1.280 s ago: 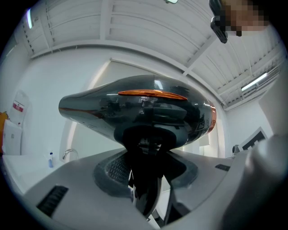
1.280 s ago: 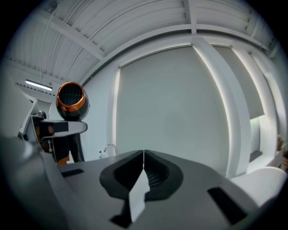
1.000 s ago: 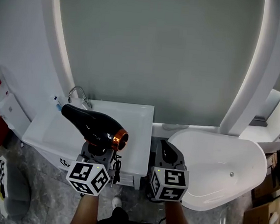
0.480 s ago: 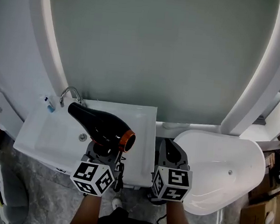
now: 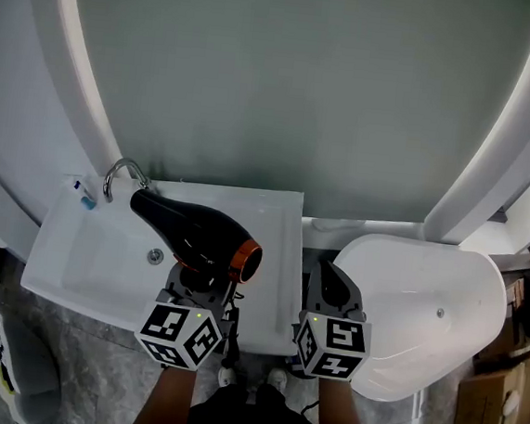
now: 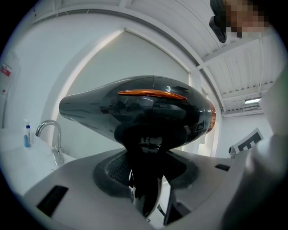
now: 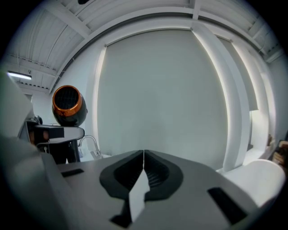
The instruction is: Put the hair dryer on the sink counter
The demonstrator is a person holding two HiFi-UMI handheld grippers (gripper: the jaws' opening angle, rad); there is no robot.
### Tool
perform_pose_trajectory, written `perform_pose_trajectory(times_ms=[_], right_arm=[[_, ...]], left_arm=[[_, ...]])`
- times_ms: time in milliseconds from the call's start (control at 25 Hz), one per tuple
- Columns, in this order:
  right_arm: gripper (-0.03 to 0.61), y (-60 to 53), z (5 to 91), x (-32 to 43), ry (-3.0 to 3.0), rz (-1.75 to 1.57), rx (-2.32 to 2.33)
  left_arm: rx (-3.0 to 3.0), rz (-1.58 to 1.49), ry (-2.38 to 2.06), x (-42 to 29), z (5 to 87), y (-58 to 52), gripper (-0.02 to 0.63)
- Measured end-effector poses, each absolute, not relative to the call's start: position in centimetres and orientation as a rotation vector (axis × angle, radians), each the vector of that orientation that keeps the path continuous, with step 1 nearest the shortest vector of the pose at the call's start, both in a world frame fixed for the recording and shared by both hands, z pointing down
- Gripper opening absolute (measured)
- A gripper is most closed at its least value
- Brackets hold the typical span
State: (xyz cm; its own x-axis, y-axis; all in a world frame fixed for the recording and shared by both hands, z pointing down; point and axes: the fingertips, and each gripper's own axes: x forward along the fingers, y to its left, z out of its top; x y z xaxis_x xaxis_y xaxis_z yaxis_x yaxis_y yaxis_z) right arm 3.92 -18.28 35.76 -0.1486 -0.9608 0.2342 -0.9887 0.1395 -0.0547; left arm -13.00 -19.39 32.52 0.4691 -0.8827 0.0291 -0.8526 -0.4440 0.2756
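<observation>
The left gripper [image 5: 198, 289] pinches the rigid, glossy, probably top-heavy hair dryer [image 5: 188, 232] by its handle above the sink counter [image 5: 278, 254], the soundest hold, while the right gripper [image 5: 330, 292] stays out of it, pressed together and empty.

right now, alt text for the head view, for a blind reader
The left gripper holds a black hair dryer with an orange ring over a white sink. The right gripper, shut and empty, hovers beside it, next to a white bathtub.

Bright arch strips [image 5: 71, 48], fisheye vignetting, sharp focus
</observation>
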Motion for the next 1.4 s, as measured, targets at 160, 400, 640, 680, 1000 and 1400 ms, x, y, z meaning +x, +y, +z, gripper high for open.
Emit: perform_pose_trajectory(times_ms=[160,400,640,680,1000,1400], right_arm=[[0.021,-19.6,35.1,4.5,-2.302,0.281,1.922],[0.021,-21.3,34.6,5.6,-2.334,0.280,1.891],[0.021,-22.7,36.5,6.5,-2.313,0.326,1.872],[0.021,-22.9,36.8,6.6,-2.308,0.334,1.871],[0.021,-25.8,39.7,7.1,-2.277,0.403,1.849],[0.021,-29.7,45.3,7.1,-2.240,0.536,1.787]], left_arm=[[2.435,-0.148,-1.533,-12.6,32.9,-20.1,0.184],[2.428,-0.137,-1.561,-11.0,32.6,-21.5,0.184],[2.398,-0.095,-1.546,-9.7,34.5,-23.5,0.184],[2.391,-0.085,-1.544,-9.6,34.9,-23.8,0.184],[2.339,0.010,-1.514,-8.4,38.8,-27.3,0.184],[2.207,0.126,-1.460,-7.2,45.6,-32.7,0.184]])
